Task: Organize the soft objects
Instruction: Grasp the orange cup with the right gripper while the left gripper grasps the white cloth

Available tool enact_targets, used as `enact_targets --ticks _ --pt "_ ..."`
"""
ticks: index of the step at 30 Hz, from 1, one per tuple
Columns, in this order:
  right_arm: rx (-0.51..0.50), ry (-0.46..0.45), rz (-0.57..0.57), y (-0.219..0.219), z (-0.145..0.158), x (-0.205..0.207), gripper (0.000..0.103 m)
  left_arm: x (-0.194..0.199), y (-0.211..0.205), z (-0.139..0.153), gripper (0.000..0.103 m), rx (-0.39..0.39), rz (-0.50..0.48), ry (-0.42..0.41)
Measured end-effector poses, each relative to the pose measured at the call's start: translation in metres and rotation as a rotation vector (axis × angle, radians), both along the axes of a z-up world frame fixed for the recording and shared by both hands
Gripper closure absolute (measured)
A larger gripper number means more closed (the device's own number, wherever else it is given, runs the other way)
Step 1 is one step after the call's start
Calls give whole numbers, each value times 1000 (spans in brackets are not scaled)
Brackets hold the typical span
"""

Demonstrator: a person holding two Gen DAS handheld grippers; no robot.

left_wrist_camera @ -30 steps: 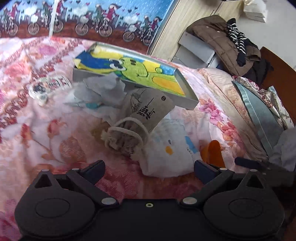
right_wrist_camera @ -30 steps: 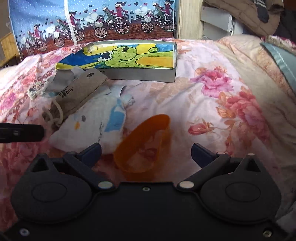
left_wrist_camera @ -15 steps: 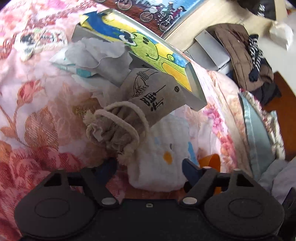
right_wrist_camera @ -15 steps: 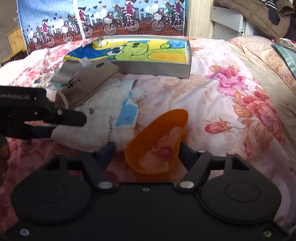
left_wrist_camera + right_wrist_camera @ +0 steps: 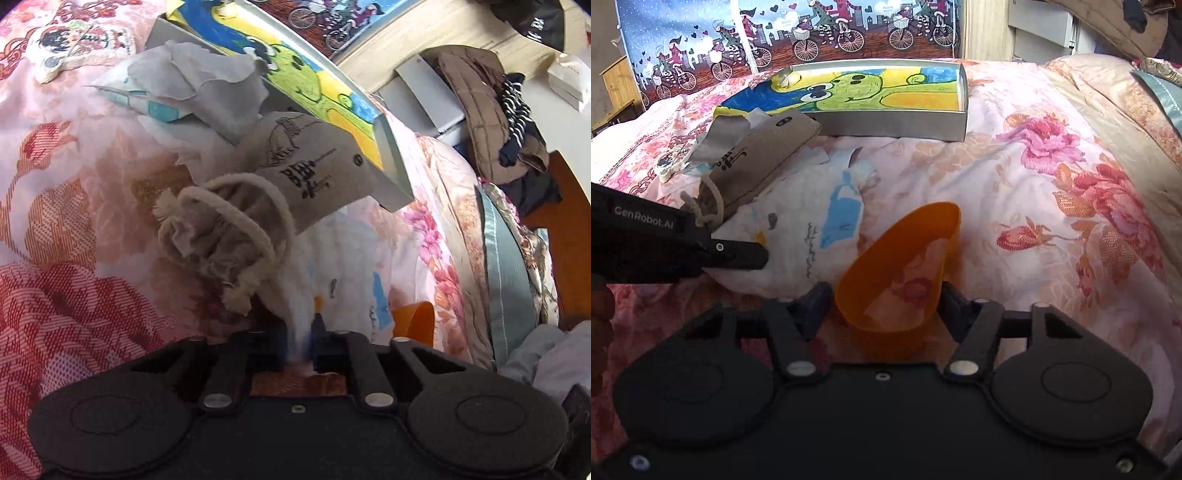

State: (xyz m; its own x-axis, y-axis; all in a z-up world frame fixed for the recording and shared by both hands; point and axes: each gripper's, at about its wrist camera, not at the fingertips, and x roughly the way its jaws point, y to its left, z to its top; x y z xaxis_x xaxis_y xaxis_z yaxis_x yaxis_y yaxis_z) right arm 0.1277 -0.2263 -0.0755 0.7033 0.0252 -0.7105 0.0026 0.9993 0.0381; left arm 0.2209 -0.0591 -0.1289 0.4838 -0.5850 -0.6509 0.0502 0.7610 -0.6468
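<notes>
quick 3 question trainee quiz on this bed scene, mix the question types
1. True or false: the left gripper has closed on the white printed cloth.
2. What sits between the right gripper's fingers?
   A. orange band
   B. drawstring pouch
   C. grey tray
3. What does the pouch lie partly on?

Key
1. True
2. A
3. The white printed cloth

Left wrist camera sits low and tilted, close over the white pouch (image 5: pixel 343 273), facing up the bed. Right wrist camera looks level-on from just beside it, sharing pouch, drawstring bag (image 5: pixel 757 158) and tray (image 5: pixel 897 125).
</notes>
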Motion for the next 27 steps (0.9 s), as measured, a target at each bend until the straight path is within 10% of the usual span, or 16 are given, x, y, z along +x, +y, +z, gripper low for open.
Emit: enact_targets --ticks 12,27 --pt "-60 -25 34 3 5 -4 92 -42 -26 42 97 234 -120 -276" --pt "-197 -293 67 13 36 -35 98 -136 -41 100 97 494 -111 -654"
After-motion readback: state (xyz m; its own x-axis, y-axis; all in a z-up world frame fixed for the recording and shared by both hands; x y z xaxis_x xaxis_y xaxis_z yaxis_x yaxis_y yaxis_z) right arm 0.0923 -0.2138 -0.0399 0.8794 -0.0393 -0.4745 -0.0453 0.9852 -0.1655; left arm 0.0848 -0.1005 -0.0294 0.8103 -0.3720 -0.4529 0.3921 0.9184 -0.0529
